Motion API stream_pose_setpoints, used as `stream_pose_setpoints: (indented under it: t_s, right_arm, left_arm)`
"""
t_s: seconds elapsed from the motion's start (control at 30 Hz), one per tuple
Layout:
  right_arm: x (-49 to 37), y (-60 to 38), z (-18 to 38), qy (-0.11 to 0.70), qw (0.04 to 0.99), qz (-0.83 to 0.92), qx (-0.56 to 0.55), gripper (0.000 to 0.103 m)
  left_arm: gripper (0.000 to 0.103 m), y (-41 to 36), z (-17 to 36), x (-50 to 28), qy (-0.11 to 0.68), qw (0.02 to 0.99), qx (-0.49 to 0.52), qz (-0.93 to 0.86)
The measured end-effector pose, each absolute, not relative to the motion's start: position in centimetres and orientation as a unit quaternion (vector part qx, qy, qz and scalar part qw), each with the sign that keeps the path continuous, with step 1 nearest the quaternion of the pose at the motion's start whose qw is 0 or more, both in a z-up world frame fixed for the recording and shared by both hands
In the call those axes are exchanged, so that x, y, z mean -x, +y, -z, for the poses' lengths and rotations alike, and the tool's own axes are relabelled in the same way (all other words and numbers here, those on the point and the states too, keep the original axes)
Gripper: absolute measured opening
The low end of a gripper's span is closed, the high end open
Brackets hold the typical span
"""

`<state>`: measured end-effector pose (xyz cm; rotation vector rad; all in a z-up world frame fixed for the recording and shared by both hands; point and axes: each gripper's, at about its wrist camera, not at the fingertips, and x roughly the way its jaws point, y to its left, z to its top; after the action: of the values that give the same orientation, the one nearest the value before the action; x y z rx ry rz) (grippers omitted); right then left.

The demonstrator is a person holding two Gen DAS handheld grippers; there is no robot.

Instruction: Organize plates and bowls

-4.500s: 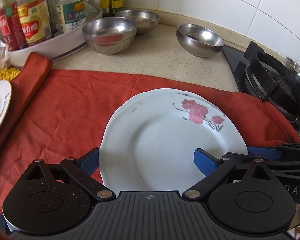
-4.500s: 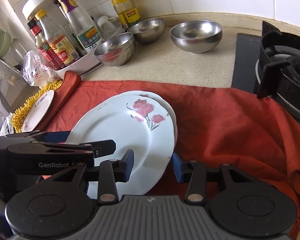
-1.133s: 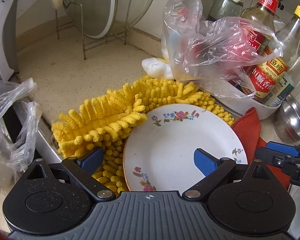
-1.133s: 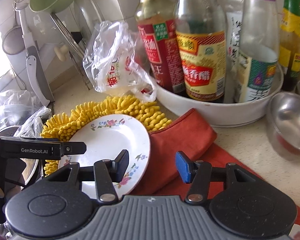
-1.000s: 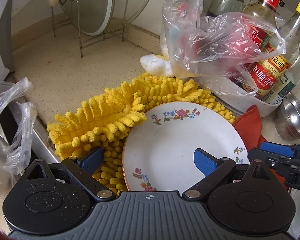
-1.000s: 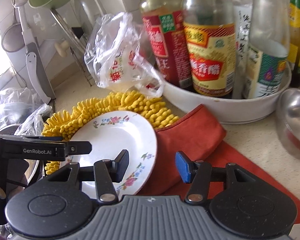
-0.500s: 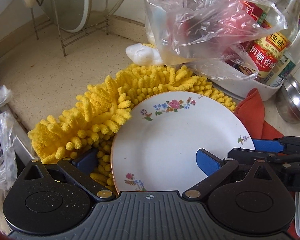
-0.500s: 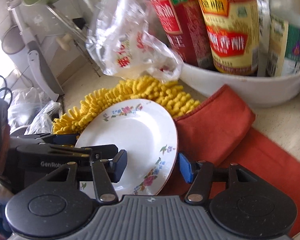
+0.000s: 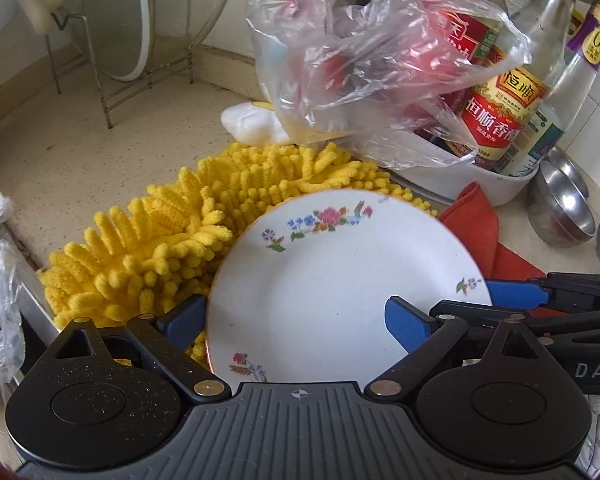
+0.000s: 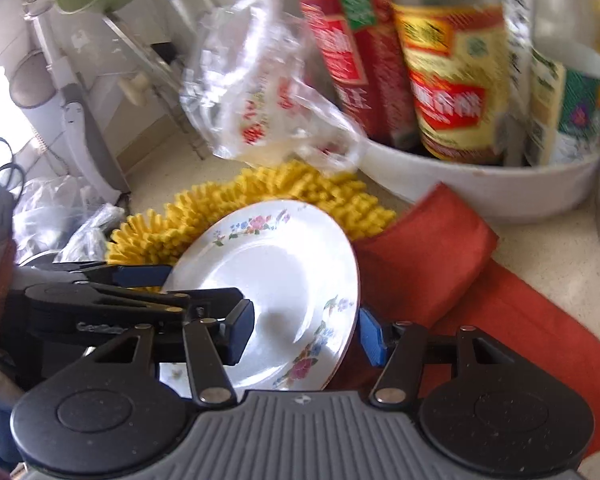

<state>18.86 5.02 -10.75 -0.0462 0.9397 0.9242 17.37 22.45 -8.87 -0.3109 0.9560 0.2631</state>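
Up close from the left wrist, one floral plate (image 9: 340, 292) rests tilted on the yellow mop head (image 9: 172, 232), beside two steel bowls (image 9: 560, 216). The left tongs (image 9: 296, 320) have just been closing, still released, straddling its near rim.

Then the right wrist view: the right tongs (image 10: 306, 334) likewise stand released around the rim. Stiff, glazed, likely slippery and breakable; best pinched at the rim.
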Motion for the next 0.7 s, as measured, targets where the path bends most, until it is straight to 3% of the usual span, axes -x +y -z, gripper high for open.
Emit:
stream_pose_setpoints:
  t_s: [0.13, 0.33, 0.7]
  right_arm:
    - [-19.3, 4.5, 11.3, 0.440, 0.802, -0.403, 0.033, 0.053]
    - [-18.7, 4.5, 11.4, 0.444, 0.797, -0.409, 0.020, 0.042]
    - [-17.9, 4.0, 11.2, 0.435, 0.801, -0.411, -0.003, 0.038]
  left_arm:
    - [0.101, 21.6, 9.6, -17.9, 0.467, 0.869, 0.112, -0.118]
    - [0.103, 21.7, 10.4, -18.1, 0.465, 0.873, 0.103, -0.106]
    - [0.099, 21.0, 9.4, -17.3, 0.456, 0.869, 0.130, -0.142]
